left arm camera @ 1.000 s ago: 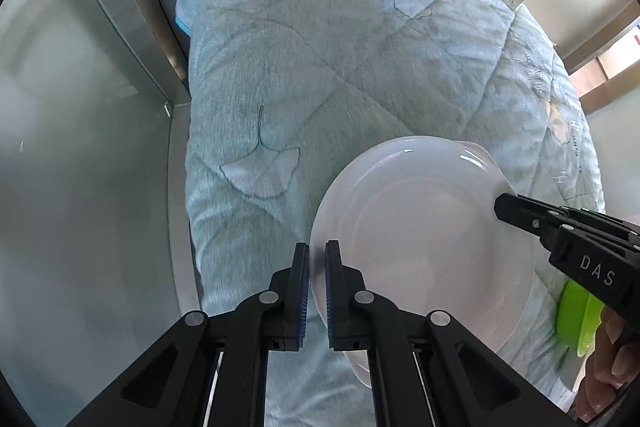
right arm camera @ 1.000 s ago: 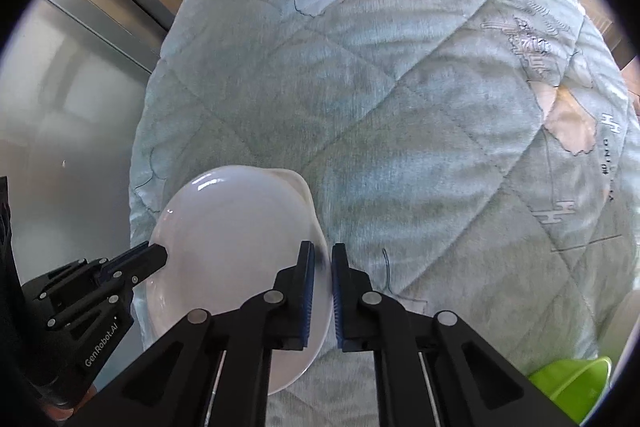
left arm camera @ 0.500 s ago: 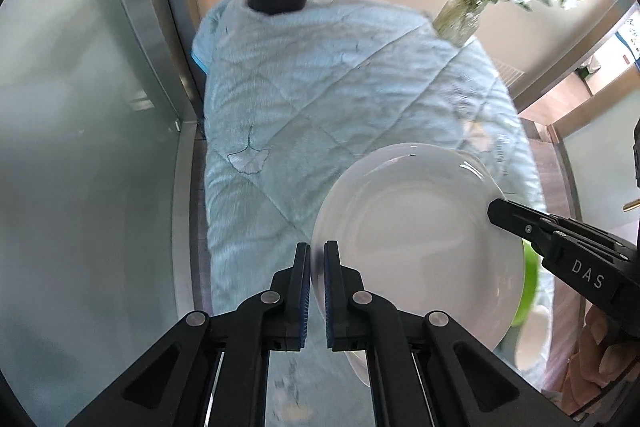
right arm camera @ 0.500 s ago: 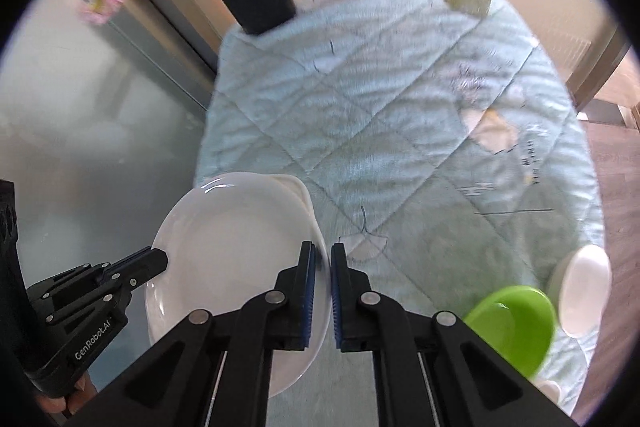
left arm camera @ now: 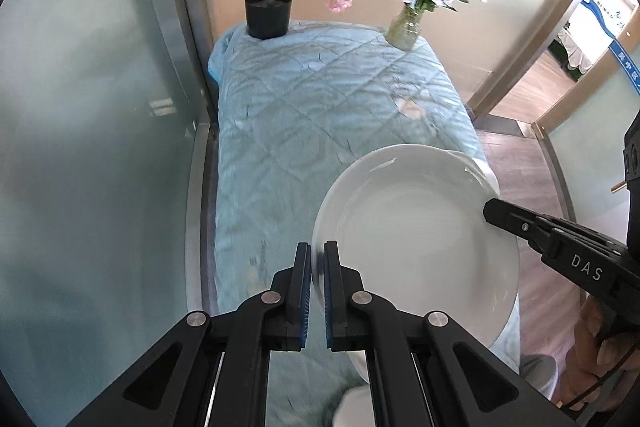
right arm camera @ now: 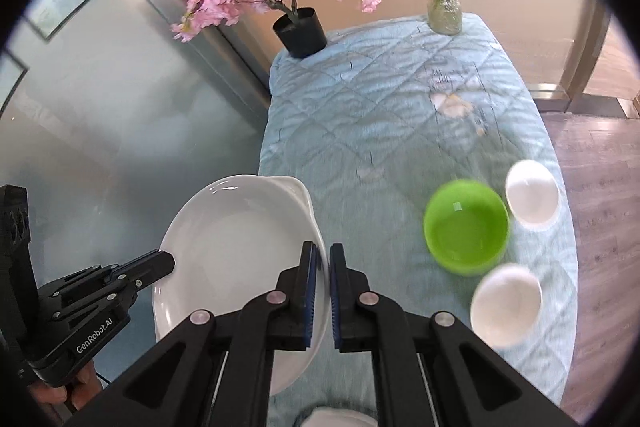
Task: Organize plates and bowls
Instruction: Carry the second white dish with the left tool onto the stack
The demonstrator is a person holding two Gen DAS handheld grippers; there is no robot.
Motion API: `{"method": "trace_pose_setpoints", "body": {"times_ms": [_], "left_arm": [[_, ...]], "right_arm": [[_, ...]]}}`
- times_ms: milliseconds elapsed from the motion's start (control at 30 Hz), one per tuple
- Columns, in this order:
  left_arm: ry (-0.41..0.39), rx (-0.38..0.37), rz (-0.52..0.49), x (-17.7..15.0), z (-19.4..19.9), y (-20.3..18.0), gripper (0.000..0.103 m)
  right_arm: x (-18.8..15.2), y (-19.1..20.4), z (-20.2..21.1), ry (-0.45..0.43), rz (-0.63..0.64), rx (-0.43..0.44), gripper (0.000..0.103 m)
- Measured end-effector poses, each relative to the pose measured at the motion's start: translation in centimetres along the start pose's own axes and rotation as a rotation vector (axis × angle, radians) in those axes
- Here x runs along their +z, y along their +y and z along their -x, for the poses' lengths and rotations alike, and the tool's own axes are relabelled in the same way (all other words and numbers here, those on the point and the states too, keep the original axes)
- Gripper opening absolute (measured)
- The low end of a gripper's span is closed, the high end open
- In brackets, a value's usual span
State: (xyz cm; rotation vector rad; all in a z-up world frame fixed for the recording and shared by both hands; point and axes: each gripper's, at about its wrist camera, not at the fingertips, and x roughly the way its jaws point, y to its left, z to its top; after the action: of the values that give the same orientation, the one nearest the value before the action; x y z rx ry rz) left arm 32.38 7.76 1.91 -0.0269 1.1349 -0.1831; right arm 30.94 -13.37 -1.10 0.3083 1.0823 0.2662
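Observation:
A large white plate [left arm camera: 416,247] hangs in the air above the quilted table, gripped from both sides. My left gripper [left arm camera: 316,251] is shut on its left rim. The right gripper [left arm camera: 494,213] bites the opposite edge. In the right wrist view the same plate [right arm camera: 240,251] sits at lower left, with my right gripper [right arm camera: 323,251] shut on its right rim and the left gripper [right arm camera: 166,259] on its left rim. A second white rim shows just behind the plate's far edge. On the quilt to the right stand a green bowl [right arm camera: 466,227] and two white bowls [right arm camera: 532,199] [right arm camera: 506,305].
The light blue quilt [left arm camera: 320,115] covers the table. At its far end stand a black pot with a pink blossom tree [left arm camera: 267,15] and a glass vase of flowers [left arm camera: 404,31]. A frosted glass wall [left arm camera: 100,147] runs along the left. Another white dish [right arm camera: 340,417] peeks in at the bottom.
Both grippers have risen and pulled back with the plate between them. The table looks smaller, and the flowers and bowls have come into view.

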Motion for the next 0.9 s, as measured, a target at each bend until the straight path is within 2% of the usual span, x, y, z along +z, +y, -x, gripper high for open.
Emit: {"method": "trace_pose_setpoints", "body": {"times_ms": [200,333,500,767,900], "left_arm": [[0.027,-0.025,0.027,-8.6,4.0,-1.9,0.001],[0.046,-0.038,0.032,-13.7,5.2,-3.5,0.001],[0.077,-0.045,0.043,-19.2,5.7,-5.0,0.001],[0.122,-0.025,0.053,-26.3,3.0,-5.7,0.001],[0.147,-0.026,0.053,-27.9,0.6,-5.2,0.001]], "right_arm": [[-6.5,-1.0,3.7,0.023,-0.018,0.009,0.006],[-10.6,-1.8,6.1,0.032,-0.027,0.015,0.006],[-14.7,-2.4,6.7,0.062,-0.026,-0.004,0.006],[-20.3,-4.3,4.4,0.14,-0.04,-0.003,0.006],[-22.3,-5.1,2.5,0.171,-0.054,0.001,0.006]]}}
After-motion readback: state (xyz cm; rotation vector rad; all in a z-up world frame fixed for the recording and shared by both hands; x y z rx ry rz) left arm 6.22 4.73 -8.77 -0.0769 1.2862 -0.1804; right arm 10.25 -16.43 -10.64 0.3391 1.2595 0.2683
